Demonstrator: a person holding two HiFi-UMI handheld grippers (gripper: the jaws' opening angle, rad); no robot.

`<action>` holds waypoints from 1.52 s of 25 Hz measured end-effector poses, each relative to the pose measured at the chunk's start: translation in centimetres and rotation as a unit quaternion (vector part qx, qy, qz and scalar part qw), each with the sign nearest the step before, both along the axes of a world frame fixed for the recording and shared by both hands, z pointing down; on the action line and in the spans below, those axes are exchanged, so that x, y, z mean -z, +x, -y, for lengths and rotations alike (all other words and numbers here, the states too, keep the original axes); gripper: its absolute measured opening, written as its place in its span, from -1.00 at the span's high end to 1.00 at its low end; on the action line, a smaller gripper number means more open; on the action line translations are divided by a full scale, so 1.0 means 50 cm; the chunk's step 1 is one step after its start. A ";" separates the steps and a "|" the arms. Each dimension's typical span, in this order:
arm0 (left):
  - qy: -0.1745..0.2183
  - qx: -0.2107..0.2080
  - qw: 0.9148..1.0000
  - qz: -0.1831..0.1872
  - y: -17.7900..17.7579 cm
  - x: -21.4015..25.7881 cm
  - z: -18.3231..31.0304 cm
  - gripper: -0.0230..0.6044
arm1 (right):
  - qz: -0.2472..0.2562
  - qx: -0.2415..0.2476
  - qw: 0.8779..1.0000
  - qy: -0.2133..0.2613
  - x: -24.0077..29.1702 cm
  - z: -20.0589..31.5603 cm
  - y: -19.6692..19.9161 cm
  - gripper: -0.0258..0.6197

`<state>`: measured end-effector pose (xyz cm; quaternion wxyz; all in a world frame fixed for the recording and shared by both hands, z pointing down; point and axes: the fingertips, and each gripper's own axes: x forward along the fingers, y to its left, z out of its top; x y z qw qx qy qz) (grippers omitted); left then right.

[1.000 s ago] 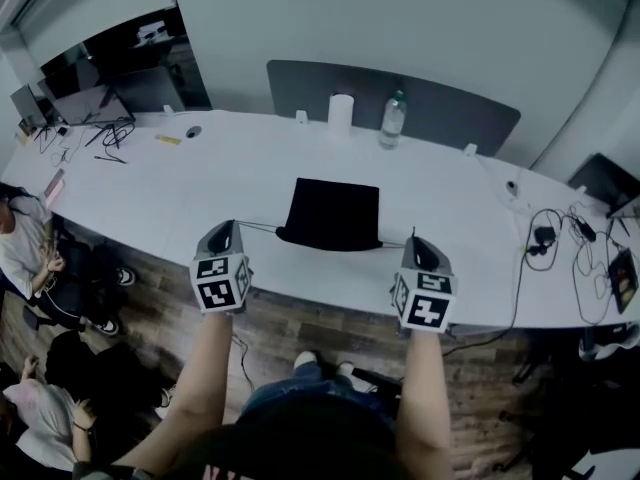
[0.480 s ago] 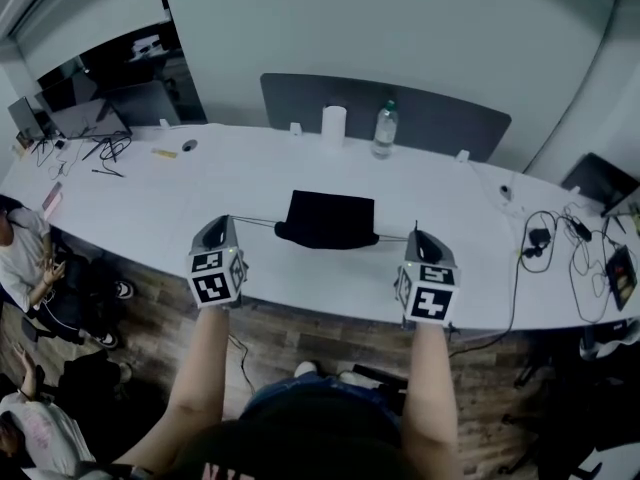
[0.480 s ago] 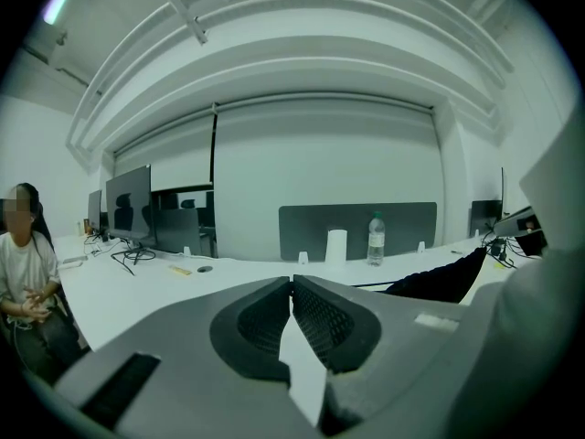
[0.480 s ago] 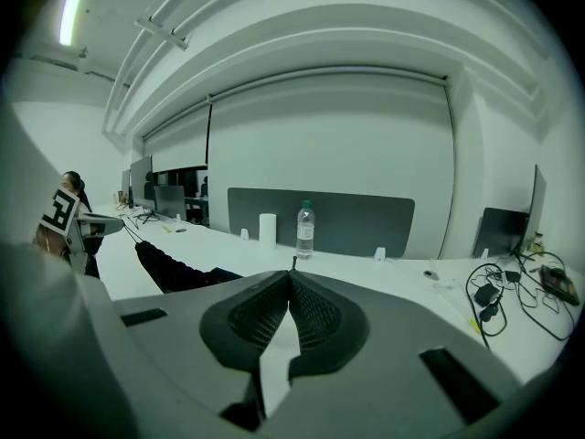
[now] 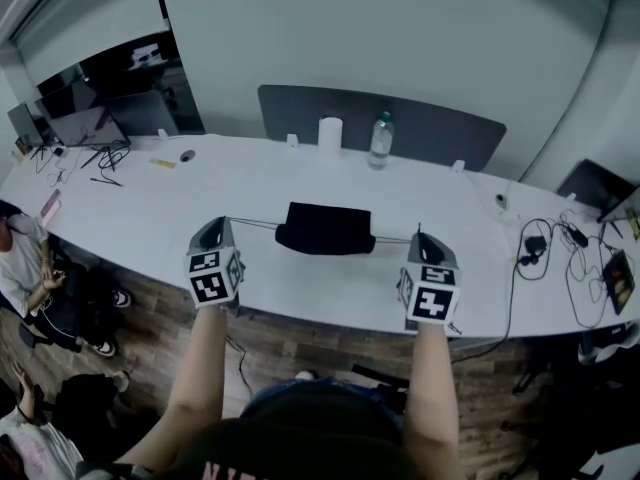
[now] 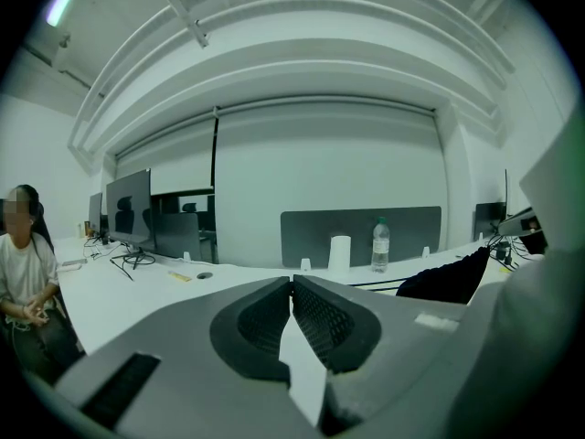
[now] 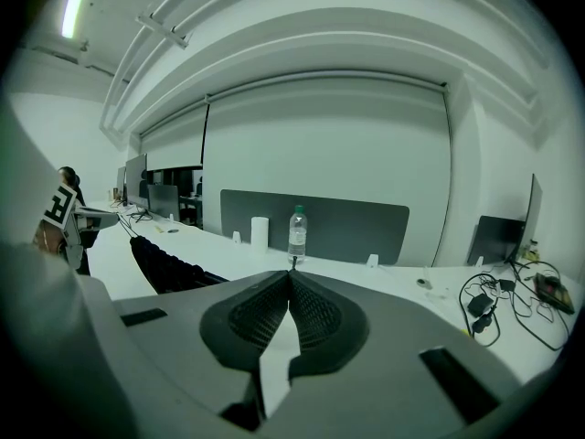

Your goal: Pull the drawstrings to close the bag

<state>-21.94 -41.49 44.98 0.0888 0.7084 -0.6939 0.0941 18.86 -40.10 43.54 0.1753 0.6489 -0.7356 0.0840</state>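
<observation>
- The left gripper (image 5: 224, 224) and the right gripper (image 5: 419, 238) hang over the near edge of the white table (image 5: 150, 208). They are well apart, one to each side of the bag.
- Left gripper: the jaws are closed to a thin slit and their tips pinch the left drawstring (image 5: 252, 222). The cord runs taut and nearly level to the bag's near left corner.
- Right gripper: the jaws are pressed together on the right drawstring (image 5: 395, 239), with a short stub of cord standing above the tips. The cord runs straight to the bag's near right corner.
- The black bag (image 5: 325, 228) lies flat on the table, between the two grippers and a little beyond them. In the right gripper view its near edge looks ruffled.
- Assessment: the pull itself is in hand. The mouth appears partly gathered, but full closure cannot be confirmed from these views.
- Next move: draw both cords further outward, evenly and with a firm pinch. An uneven pull would likely drag the light bag sideways.
- Farthest, a white roll (image 5: 330, 133) and a water bottle (image 5: 379, 142) stand before a grey divider panel (image 5: 440, 133), well clear of the work.
</observation>
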 end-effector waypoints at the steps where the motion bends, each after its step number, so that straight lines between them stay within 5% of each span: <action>1: 0.000 0.001 1.000 0.000 -0.001 0.000 0.001 0.89 | -0.001 -0.001 1.000 0.000 0.001 0.001 0.002 0.92; 38: -0.004 0.030 1.000 -0.009 -0.054 0.001 0.015 0.89 | -0.073 -0.047 0.996 -0.003 -0.017 -0.007 0.066 0.92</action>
